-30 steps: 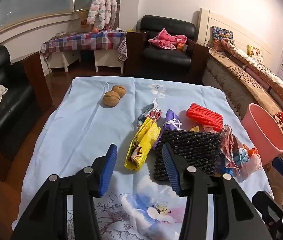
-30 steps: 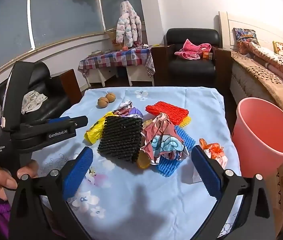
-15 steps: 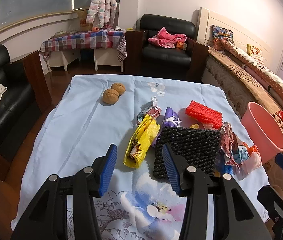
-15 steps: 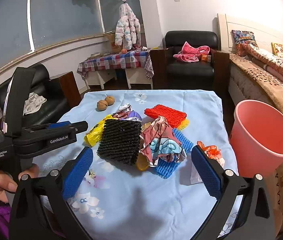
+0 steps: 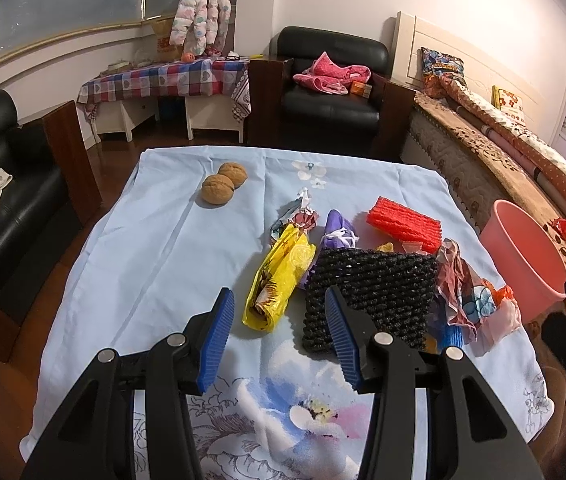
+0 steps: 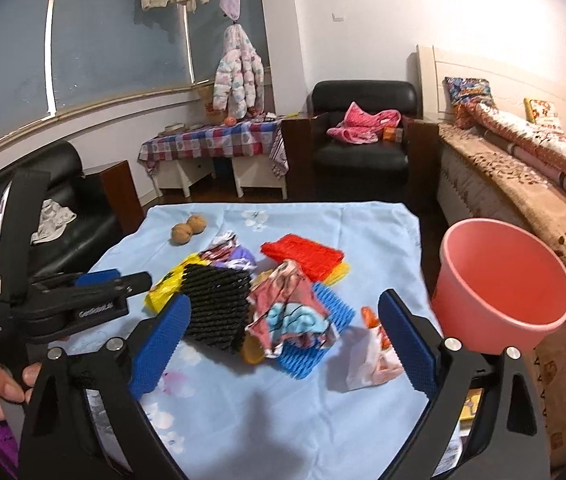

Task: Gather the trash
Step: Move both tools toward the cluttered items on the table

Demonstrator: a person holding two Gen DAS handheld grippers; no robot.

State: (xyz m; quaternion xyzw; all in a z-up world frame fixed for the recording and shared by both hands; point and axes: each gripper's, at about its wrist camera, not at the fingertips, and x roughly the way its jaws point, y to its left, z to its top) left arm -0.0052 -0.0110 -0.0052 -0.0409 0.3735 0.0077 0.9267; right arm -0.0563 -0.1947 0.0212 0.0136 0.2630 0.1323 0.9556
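Trash pile sits mid-table [image 5: 155, 248]: yellow wrapper [image 5: 279, 276], black net [image 5: 371, 292], red net [image 5: 403, 224], crumpled wrapper [image 6: 287, 316], blue net [image 6: 319, 344], all touching or overlapping. Pink bin [image 6: 503, 288] stands just off the table's right edge, likely for easy drops. Left gripper [image 5: 279, 332] and right gripper [image 6: 283, 344] hover near the pile, fingers apart, empty. 2 walnuts [image 5: 223, 184] lie apart, probably not trash. Items under the black net are hidden; bin's inside is partly cut off.
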